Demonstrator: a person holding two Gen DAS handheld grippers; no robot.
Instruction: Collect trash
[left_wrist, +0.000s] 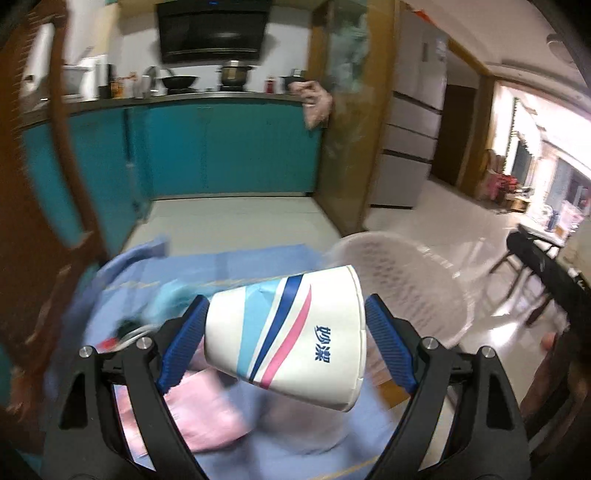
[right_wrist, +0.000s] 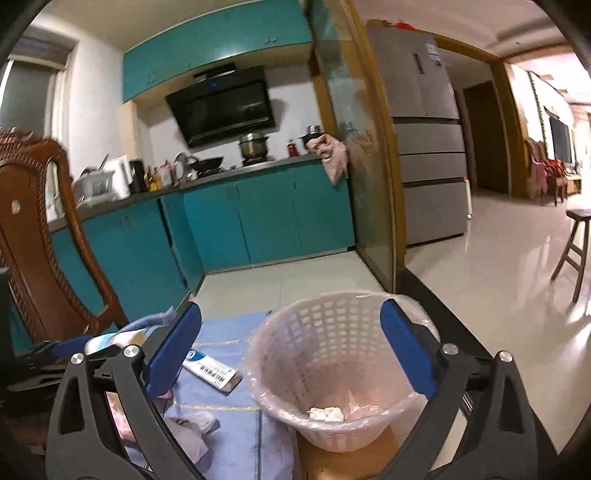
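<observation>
A white paper cup (left_wrist: 295, 332) with blue and pink stripes lies sideways between the blue pads of my left gripper (left_wrist: 287, 299), which is shut on it above the blue tablecloth (left_wrist: 258, 258). To the cup's right stands a pink mesh waste basket (left_wrist: 406, 277), blurred. In the right wrist view the same basket (right_wrist: 332, 332) has a clear liner and a crumpled white tissue (right_wrist: 327, 413) at its bottom. My right gripper (right_wrist: 291, 304) is open and empty just in front of and above the basket's rim.
On the blue cloth (right_wrist: 229, 424) lie a flat white pack with a barcode (right_wrist: 212, 369), a crumpled pale wrapper (right_wrist: 192, 428) and a pink packet (left_wrist: 207, 417). A carved wooden chair (right_wrist: 37, 221) stands on the left. Teal kitchen cabinets (right_wrist: 258, 214), a fridge (right_wrist: 424, 147) and a stool (right_wrist: 576, 240) are farther off.
</observation>
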